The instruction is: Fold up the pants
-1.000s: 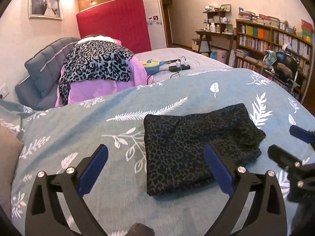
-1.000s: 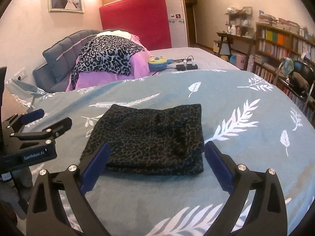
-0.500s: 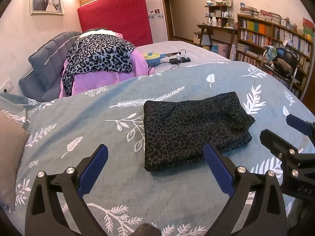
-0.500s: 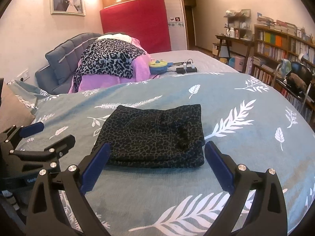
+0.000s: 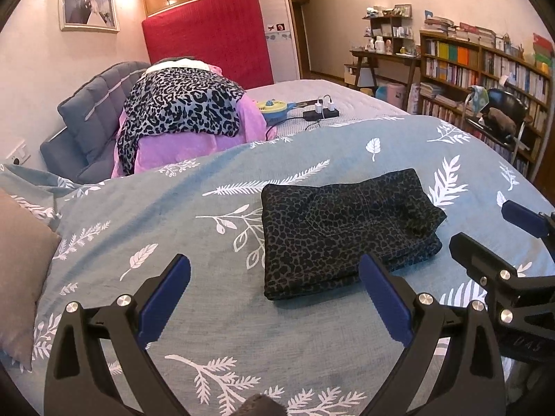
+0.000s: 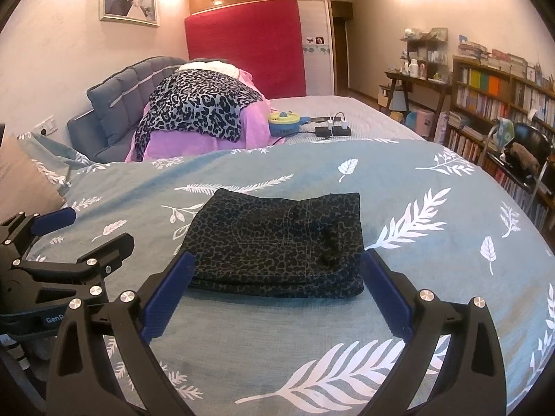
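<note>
The dark leopard-print pants [image 5: 343, 230] lie folded into a compact rectangle on the teal leaf-print bedspread [image 5: 166, 222]. My left gripper [image 5: 274, 294] is open, hovering just short of the bundle's near left corner, with nothing between its blue pads. The right gripper shows at that view's right edge [image 5: 499, 246]. In the right wrist view the folded pants [image 6: 281, 242] sit straight ahead, and my right gripper [image 6: 275, 289] stands open at the near edge, empty. The left gripper [image 6: 73, 235] appears at that view's left.
A pile of leopard and pink clothes [image 5: 180, 111] rests against the grey headboard [image 5: 90, 104]. A yellow-blue gadget [image 5: 274, 107] and a power strip [image 5: 321, 114] lie on the far bed. A brown pillow [image 5: 20, 260] is at left; bookshelves [image 5: 485, 69] and a chair [image 5: 503, 118] stand right.
Both grippers have drawn back and up from the folded pants, which now look smaller and farther away. The pants lie still; both grippers stay open.
</note>
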Motion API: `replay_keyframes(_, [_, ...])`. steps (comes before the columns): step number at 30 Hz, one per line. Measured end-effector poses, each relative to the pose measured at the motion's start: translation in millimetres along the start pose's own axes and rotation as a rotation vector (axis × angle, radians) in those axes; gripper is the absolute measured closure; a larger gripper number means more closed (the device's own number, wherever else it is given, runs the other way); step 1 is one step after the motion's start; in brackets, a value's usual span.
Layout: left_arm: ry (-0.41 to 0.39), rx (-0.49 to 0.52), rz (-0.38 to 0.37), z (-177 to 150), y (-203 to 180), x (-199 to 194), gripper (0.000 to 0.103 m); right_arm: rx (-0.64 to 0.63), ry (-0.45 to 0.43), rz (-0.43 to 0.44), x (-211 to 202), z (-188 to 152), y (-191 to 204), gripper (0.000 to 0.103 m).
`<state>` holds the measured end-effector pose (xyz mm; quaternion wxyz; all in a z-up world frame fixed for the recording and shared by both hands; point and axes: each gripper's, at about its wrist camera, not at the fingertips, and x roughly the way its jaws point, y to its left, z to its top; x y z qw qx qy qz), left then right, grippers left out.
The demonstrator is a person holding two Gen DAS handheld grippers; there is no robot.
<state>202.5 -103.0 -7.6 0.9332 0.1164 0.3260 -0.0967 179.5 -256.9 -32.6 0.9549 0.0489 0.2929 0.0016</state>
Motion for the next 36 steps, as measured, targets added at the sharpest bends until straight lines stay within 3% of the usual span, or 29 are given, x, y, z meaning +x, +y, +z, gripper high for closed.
replay_keyframes(36, [0.015, 0.025, -0.016, -2, -8, 7, 0.006, 0.023, 0.019, -0.020, 3, -8, -13, 0.005])
